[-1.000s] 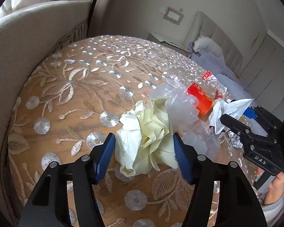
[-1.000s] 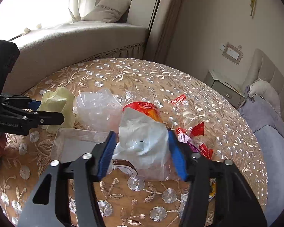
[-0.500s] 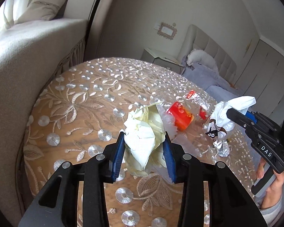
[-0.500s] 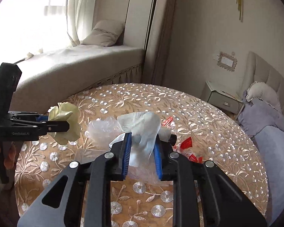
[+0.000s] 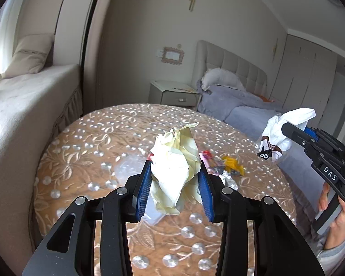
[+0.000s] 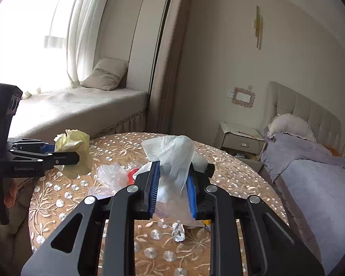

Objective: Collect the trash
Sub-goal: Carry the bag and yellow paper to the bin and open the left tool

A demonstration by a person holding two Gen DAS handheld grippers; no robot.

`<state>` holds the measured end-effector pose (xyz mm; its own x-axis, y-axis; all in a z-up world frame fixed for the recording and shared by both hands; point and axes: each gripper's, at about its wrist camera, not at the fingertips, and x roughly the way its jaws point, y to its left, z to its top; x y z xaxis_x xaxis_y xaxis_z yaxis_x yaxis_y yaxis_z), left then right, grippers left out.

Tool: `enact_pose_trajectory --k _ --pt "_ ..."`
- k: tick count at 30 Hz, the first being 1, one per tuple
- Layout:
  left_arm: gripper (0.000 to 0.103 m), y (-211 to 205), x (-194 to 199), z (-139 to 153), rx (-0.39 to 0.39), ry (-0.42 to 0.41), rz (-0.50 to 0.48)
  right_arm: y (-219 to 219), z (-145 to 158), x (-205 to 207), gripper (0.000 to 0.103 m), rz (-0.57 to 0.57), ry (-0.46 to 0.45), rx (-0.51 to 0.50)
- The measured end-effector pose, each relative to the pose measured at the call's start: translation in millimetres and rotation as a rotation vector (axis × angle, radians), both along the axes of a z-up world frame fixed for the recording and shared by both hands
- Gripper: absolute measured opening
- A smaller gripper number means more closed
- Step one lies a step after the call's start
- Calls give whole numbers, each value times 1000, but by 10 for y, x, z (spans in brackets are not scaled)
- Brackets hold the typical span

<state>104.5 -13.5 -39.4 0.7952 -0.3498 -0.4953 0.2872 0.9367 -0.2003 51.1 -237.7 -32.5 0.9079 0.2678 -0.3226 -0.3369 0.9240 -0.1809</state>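
Trash held in both grippers above a round table (image 5: 64, 161) with an embroidered cloth. The left gripper (image 5: 176, 179) has its blue pads clamped on a crumpled yellow paper wad (image 5: 172, 168), lifted clear of the tabletop. The right gripper (image 6: 172, 184) is clamped on a white plastic bag (image 6: 172, 156), also raised. On the table lie a clear plastic wrapper (image 6: 110, 174), a red piece (image 6: 131, 174), an orange wrapper (image 5: 232, 164) and a foil scrap (image 6: 178, 231). A hand (image 5: 338, 220) grips the right gripper's handle.
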Motion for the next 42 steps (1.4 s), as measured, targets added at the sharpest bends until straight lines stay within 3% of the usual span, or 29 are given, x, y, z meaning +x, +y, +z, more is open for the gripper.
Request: enact_pose_trajectory --k 12,27,35,42 --pt "38 -1507 -211 -4 24 0 -305 -1018 -61 -644 24 -223 -20 17" --pt "38 -3260 -513 -477 89 81 -627 -2261 -488 -1203 24 -495 20 44" --pt "38 -3991 -690 -736 195 105 -694 -2716 -812 -1257 24 -569 67 88" --pt "38 -4417 -688 -984 243 142 -716 -3055 -1070 -1208 23 -598 105 117"
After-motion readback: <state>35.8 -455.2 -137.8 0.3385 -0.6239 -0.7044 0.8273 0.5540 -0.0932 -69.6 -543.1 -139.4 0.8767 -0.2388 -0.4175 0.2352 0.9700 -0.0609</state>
